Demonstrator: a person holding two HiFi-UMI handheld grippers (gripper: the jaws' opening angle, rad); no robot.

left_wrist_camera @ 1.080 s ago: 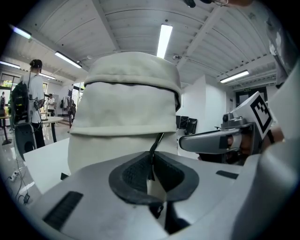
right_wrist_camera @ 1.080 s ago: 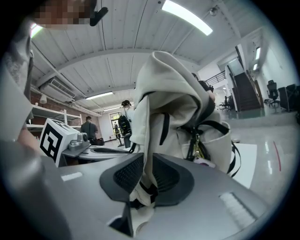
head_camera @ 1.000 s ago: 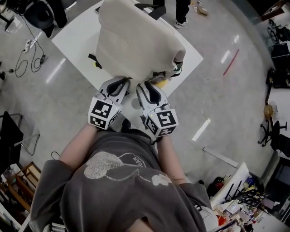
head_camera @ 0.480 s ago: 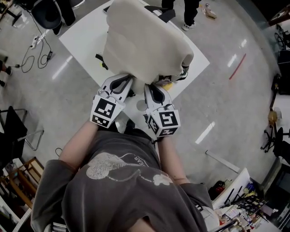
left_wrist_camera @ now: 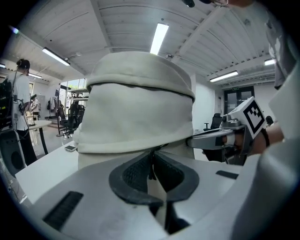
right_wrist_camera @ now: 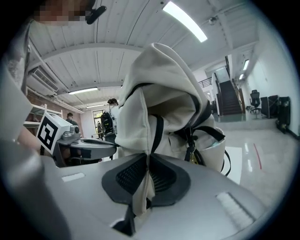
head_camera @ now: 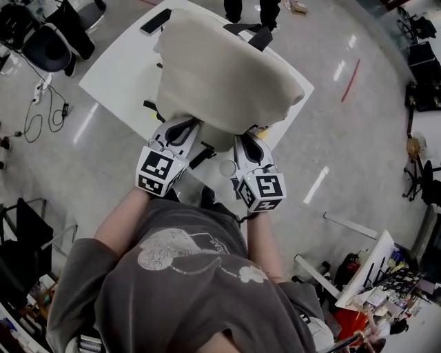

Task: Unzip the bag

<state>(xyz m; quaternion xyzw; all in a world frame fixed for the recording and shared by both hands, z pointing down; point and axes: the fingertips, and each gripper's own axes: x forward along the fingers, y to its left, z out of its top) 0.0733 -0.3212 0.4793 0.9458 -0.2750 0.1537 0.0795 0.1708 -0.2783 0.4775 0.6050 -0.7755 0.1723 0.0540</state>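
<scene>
**A:** What have the left tongs got?

**B:** The left tongs (left_wrist_camera: 151, 165) are closed on the bottom edge of the cream backpack (left_wrist_camera: 140, 103). A thin dark strip is caught between the pads. I cannot tell whether it is zip or trim.

**A:** And the right tongs?

**B:** The right tongs (right_wrist_camera: 147, 172) are clamped as well. They pinch a fold of the same cream fabric, and it hangs down past the pads.

**A:** How do the two sit?

**B:** Side by side at the backpack's near end, close together but not touching.

**A:** Where is the backpack itself?

**B:** It rests on the white table (head_camera: 117, 65), with its near end at the table's near corner. The black handle (head_camera: 253, 33) is at the far end. On the right tongs' side, black straps and a small gold-coloured charm (right_wrist_camera: 191, 153) hang from it.

**A:** Anything else on the table?

**B:** A dark phone (head_camera: 154, 21) lies near the far left corner, apart from the backpack.
</scene>
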